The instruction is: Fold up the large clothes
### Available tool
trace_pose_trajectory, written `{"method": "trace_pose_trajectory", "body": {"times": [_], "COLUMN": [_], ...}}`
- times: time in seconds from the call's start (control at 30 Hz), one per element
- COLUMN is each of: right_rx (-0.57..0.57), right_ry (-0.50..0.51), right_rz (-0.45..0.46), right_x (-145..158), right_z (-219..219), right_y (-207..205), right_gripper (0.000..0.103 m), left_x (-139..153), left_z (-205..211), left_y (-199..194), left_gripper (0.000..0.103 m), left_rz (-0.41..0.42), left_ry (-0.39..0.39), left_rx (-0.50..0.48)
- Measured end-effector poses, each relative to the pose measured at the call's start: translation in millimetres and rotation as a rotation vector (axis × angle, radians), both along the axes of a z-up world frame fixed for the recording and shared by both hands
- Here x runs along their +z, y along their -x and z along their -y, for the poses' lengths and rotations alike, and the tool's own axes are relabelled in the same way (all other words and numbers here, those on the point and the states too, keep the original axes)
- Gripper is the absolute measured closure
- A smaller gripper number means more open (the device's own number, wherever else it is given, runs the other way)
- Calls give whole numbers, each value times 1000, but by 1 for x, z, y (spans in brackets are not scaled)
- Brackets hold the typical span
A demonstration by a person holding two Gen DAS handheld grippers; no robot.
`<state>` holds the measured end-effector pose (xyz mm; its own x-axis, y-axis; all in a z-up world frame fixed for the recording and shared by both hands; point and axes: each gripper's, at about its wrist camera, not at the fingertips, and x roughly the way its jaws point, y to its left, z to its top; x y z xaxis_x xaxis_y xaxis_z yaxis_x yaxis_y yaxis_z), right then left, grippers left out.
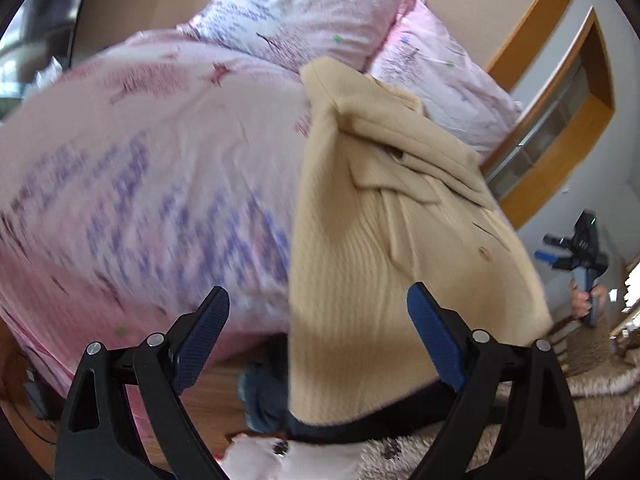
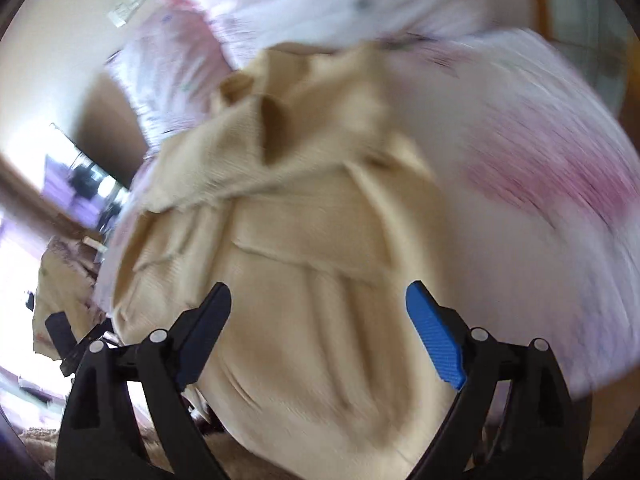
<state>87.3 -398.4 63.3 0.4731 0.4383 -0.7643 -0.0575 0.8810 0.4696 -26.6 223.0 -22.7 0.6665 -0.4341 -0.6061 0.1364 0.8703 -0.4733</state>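
A cream ribbed knit cardigan (image 1: 372, 264) lies rumpled on a pink patterned bed cover (image 1: 152, 168), its lower part hanging over the bed's near edge. My left gripper (image 1: 318, 312) is open and empty, with the cardigan's left edge between its fingers' line of sight. My right gripper (image 2: 318, 308) is open and empty, just above the cardigan (image 2: 304, 280). The right gripper also shows far right in the left wrist view (image 1: 576, 252), held in a hand. Both views are motion-blurred.
Pink patterned pillows (image 1: 320, 4) lie at the bed's head. A wooden frame (image 1: 568, 112) stands right of the bed. A shaggy rug (image 1: 600, 408) and wooden floor (image 1: 208, 396) lie below the bed's edge. A bright window (image 2: 24, 184) shows at left.
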Motion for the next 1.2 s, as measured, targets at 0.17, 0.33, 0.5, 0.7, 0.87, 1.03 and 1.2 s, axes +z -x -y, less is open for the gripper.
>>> {"method": "trace_pose_trajectory", "body": {"times": [0.17,0.33,0.5,0.7,0.87,1.03,1.2], "right_rx": [-120,-77,-10,55,104,116,145], "right_ry": [-49,-194,-272,-323,-310,-287,-261], "right_rz": [-93,-147,-181,-205,-201,-160,-79], "right_x": [-38,-69,-90,-101,-98,-74,-33], "right_z": [55,56,43,28,11,3,-11], "right_y": [46,61,55,50,53,61,67], "right_gripper": [14,14,20,37,68,88,92], "left_x": [-20,-28,-36,-48,-47,-40,-5], "left_z": [2,9,21,31,36,30,30], "left_y": [3,4,-3,-13,-11,2,15], "left_gripper": [12,12,14,20,41,83,91], "left_rz": [-39,-51,-53,-60,-63,-56,45], "left_ry": [60,54,76,172,203,283,302], "left_rx": [-32,-52,-108,-147,-169,-163,-202]}}
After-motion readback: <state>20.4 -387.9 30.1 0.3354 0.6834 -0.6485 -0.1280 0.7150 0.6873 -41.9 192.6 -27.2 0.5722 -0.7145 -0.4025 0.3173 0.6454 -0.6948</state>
